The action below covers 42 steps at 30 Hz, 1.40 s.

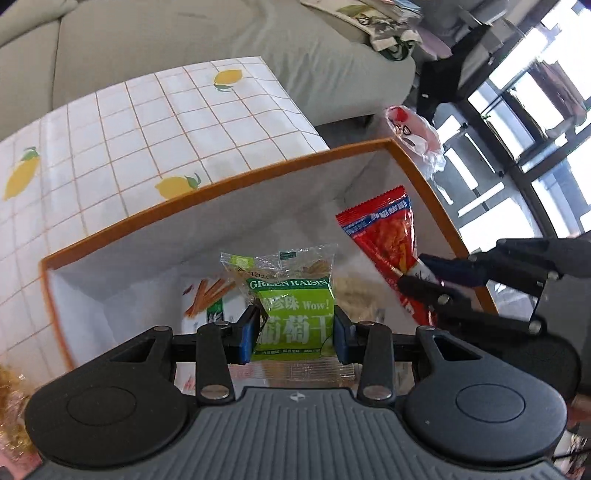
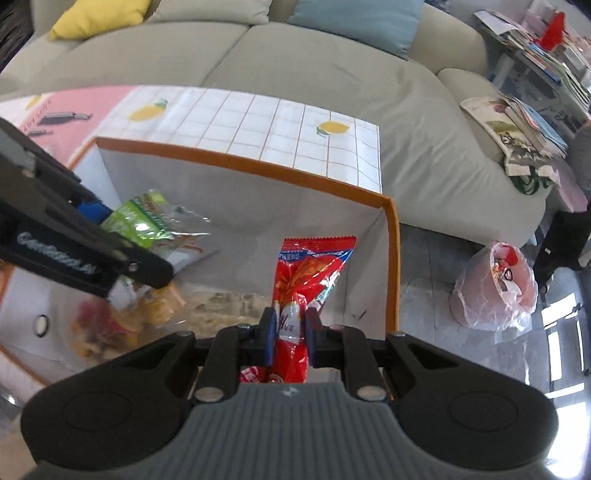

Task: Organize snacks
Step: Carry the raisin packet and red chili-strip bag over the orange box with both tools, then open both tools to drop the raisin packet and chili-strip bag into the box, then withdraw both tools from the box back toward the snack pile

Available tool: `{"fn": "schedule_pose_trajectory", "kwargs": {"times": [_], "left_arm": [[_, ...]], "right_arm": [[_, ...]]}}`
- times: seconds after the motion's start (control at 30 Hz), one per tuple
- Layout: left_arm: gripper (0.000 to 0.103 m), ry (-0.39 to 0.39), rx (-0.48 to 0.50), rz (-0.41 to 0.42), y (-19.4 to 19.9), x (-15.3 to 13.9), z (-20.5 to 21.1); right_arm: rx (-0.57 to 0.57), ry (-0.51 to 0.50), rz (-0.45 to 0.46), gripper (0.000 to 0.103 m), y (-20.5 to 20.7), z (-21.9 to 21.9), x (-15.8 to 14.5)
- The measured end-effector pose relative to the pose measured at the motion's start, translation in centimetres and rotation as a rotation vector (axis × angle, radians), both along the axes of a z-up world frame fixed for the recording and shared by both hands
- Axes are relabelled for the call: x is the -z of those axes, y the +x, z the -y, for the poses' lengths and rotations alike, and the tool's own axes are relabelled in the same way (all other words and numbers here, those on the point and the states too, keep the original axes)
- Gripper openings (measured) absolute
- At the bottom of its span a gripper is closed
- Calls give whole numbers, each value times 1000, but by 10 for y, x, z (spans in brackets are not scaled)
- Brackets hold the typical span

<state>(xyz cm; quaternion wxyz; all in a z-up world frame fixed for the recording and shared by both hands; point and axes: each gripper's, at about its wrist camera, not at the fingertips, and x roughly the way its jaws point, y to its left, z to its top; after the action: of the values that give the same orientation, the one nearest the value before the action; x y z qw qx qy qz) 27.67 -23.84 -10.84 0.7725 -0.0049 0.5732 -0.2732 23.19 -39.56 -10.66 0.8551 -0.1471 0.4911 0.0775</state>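
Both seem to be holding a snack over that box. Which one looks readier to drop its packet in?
Probably left: its hand-held gripper holds the green raisin packet mid-box; the right holds the red packet near a corner.

**Living room in daylight**

A grey-green sofa (image 2: pixel 295 74) is stretching across the back, carrying a yellow cushion (image 2: pixel 99 14) and a blue cushion (image 2: pixel 358 18). A bench (image 2: pixel 314 147) in a lemon-printed grid cloth is standing just before it. Magazines (image 2: pixel 517 122) are lying on the sofa's arm. Daylight is pouring through tall windows (image 1: pixel 517 129) onto the glossy grey floor (image 2: pixel 443 314), where a plastic bag (image 2: pixel 495 288) is sitting.
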Motion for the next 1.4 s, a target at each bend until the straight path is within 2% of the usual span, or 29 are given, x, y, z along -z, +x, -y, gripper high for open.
{"fn": "schedule_pose_trajectory", "kwargs": {"times": [0.1, 0.23, 0.33, 0.43, 0.57, 0.6, 0.67, 0.73, 0.8, 0.87, 0.93, 1.0, 1.07, 1.2, 1.3, 1.4], "left_arm": [[45, -4, -11, -11, 8, 7, 6], [45, 65, -7, -4, 12, 21, 15], [45, 81, 4, -17, 14, 30, 21], [45, 114, 23, -32, 14, 38, 24], [46, 120, 30, -38, 16, 37, 25], [48, 120, 26, -34, 16, 36, 24], [60, 122, 14, -25, 16, 34, 21], [70, 109, 17, -13, 15, 28, 18], [75, 102, 17, 0, 14, 23, 15], [82, 91, 12, 14, 12, 14, 11], [83, 81, 3, 25, 9, 5, 7], [83, 67, -3, 33, 6, -5, 4], [83, 50, -10, 46, 2, -16, 1], [83, 15, -17, 75, -10, -43, -11], [83, -1, -28, 106, -22, -66, -26], [83, 9, -50, 172, -40, -88, -42]], "right_arm": [[-36, -52, -4, 14, 11, -4, 11], [-92, -102, -19, 14, 25, -7, 25], [-128, -136, -43, 14, 32, -10, 38], [-143, -165, -61, 16, 36, -10, 47], [-144, -175, -82, 19, 39, -7, 52], [-146, -177, -86, 20, 39, -7, 53], [-146, -188, -92, 21, 39, -7, 56], [-140, -195, -91, 24, 39, -7, 55], [-131, -197, -81, 30, 36, -8, 52], [-128, -205, -66, 42, 33, -11, 48], [-117, -220, -55, 52, 31, -13, 43], [-112, -228, -42, 53, 28, -16, 36], [-107, -250, -32, 64, 25, -19, 29], [-50, -304, -17, 65, 18, -24, 13], [-4, -278, 0, 65, 11, -25, -7], [32, -219, 31, 65, 1, -31, -28]]}}
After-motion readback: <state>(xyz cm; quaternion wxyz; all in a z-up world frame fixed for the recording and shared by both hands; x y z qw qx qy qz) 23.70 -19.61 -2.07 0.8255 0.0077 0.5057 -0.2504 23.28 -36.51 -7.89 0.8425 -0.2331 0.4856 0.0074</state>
